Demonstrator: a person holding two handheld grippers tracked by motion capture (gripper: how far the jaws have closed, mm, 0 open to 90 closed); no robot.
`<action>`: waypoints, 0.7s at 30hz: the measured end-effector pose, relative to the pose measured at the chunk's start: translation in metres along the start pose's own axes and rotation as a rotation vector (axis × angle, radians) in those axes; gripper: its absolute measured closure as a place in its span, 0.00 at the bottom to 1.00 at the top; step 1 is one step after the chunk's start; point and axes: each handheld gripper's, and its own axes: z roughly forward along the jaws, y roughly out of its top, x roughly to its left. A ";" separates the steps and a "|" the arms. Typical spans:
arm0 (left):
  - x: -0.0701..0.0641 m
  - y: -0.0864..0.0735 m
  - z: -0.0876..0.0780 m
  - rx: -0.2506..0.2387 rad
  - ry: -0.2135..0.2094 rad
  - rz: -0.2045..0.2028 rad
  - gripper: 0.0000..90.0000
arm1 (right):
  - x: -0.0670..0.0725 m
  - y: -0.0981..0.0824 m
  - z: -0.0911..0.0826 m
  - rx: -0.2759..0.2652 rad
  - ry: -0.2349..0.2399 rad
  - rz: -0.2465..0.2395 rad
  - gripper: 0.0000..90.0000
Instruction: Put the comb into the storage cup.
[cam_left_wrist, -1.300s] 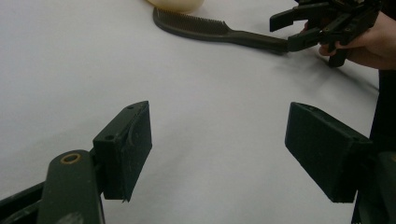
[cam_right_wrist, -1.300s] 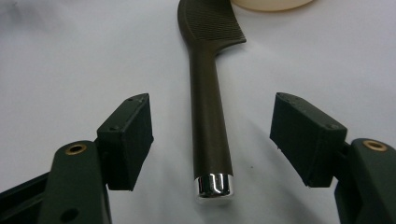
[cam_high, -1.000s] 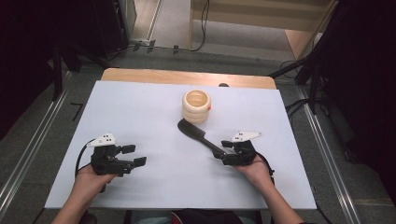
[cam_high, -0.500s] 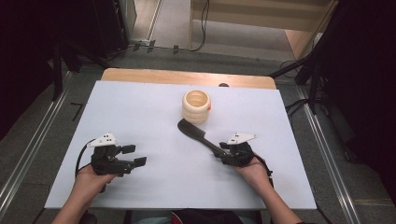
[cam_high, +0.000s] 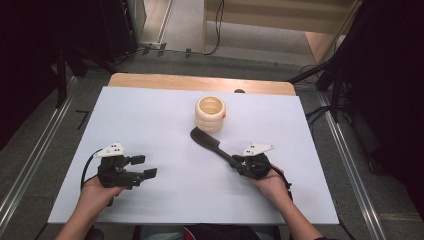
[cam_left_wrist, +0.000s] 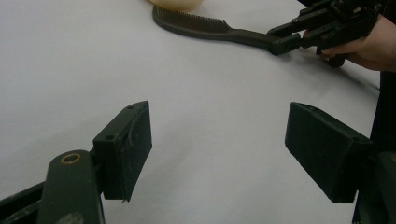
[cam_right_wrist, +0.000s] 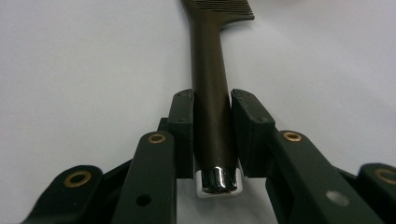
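Tongs (cam_right_wrist: 212, 135) around slim dark comb (cam_right_wrist: 211, 93)

Looks like a lab or recording bay: white sheet (cam_high: 150, 120) laid over a wooden table (cam_high: 200, 83), metal rails (cam_high: 30, 165) flanking that table, cables (cam_high: 218, 30) on grey floor beyond it, black stands (cam_high: 345, 55) beside it.

Black right tool (cam_high: 239, 161), grey three-cornered plate on top, brass-coloured rivets on its arms. Between its pads, dark brown comb (cam_high: 212, 145) with a shiny silver cap at the handle end. Beyond the comb's teeth, cream ribbed cup (cam_high: 210, 113) with a small red mark. Black left tool (cam_high: 142, 166) too. White bench (cam_high: 150, 115), light wooden far edge.
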 end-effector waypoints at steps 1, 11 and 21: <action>0.000 0.000 0.000 0.001 0.000 0.000 0.26 | 0.000 0.000 0.000 -0.001 0.003 0.002 0.77; 0.000 0.000 0.000 -0.003 0.000 -0.003 0.26 | -0.002 0.000 0.000 -0.001 0.021 0.003 0.77; 0.000 0.000 -0.001 -0.004 -0.003 -0.003 0.26 | -0.006 0.001 -0.001 -0.012 0.054 0.032 0.78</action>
